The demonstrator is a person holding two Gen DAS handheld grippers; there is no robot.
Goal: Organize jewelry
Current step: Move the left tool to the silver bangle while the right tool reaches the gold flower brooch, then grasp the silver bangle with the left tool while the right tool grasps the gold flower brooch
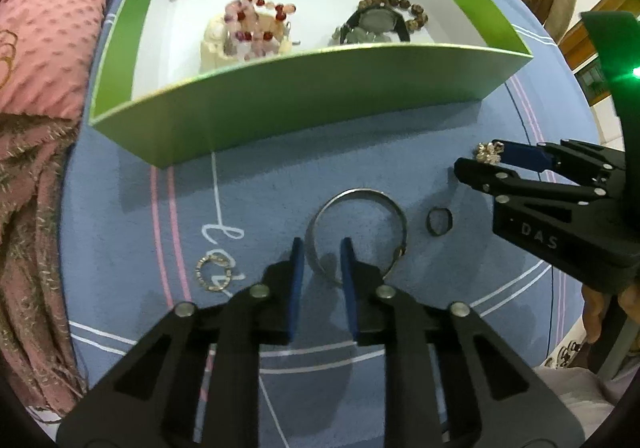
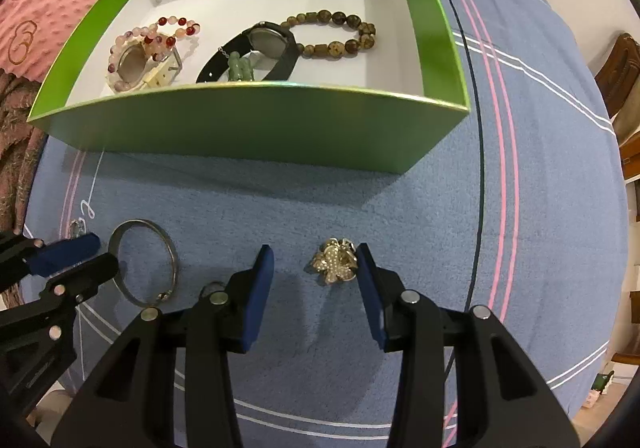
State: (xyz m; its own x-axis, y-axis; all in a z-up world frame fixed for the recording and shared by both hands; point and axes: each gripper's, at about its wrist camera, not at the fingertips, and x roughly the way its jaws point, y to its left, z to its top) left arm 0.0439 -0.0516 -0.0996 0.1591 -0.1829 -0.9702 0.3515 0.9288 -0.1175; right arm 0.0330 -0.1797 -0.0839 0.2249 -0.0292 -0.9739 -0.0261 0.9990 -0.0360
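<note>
L wrist: left tongs [image 1: 322,246] are seen narrowed astride the rim of 1 silver bangle [image 1: 356,232] on the blue bedspread [image 1: 280,192], grip cannot be told. 2 small rings [image 1: 439,221] lie nearby.

R wrist: right tongs [image 2: 316,260] are held apart around 1 flower brooch [image 2: 335,261]. 2 watches and 2 bead bracelets are counted in 1 green box [image 2: 248,120].

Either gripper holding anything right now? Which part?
Nothing clearly held. Left gripper straddles the silver bangle rim, grip uncertain. Right gripper is open around the flower brooch.

Silver bangle [image 1: 356,232] flat on blue cloth; flower brooch [image 2: 335,261] nr, prob. upright.
</note>
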